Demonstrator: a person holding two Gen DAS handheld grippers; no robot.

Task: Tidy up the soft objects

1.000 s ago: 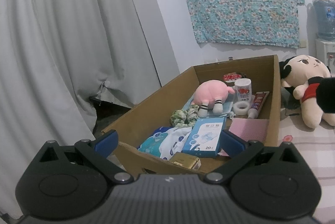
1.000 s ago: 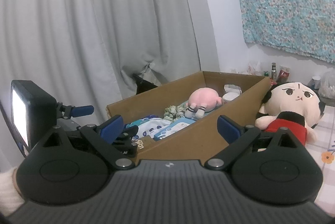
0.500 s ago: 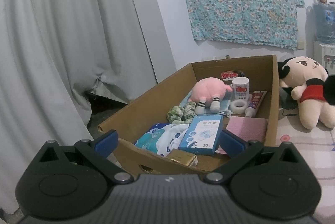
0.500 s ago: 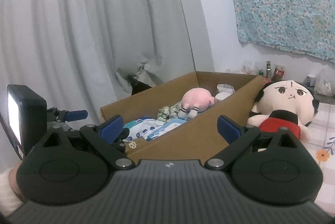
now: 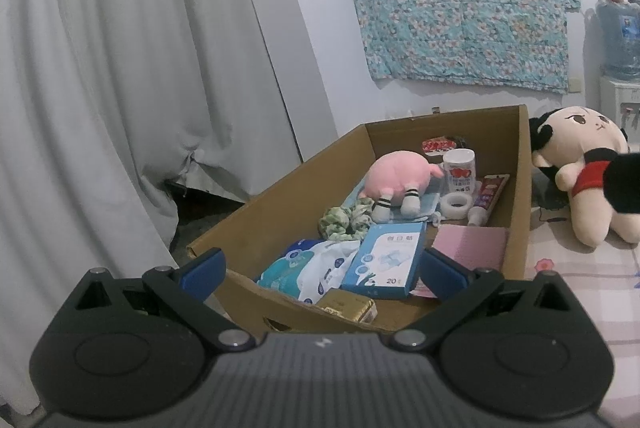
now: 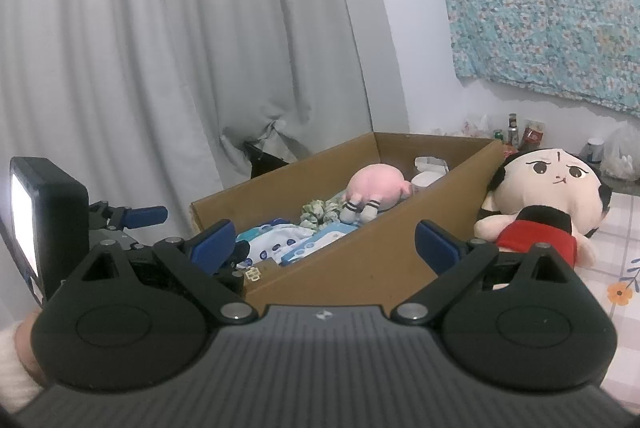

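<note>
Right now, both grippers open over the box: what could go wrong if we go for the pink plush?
1. The pink plush sits deep in the cardboard box; a low approach may catch the rim.
2. The white bottle and tape roll stand beside it; wide jaws could topple them.
3. The left gripper and right gripper are close and might collide.

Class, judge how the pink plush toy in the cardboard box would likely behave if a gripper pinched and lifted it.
The pink plush toy looks stuffed, so it would probably squash under the pinch. It is likely light for its bulk. Its small striped legs may dangle.
</note>
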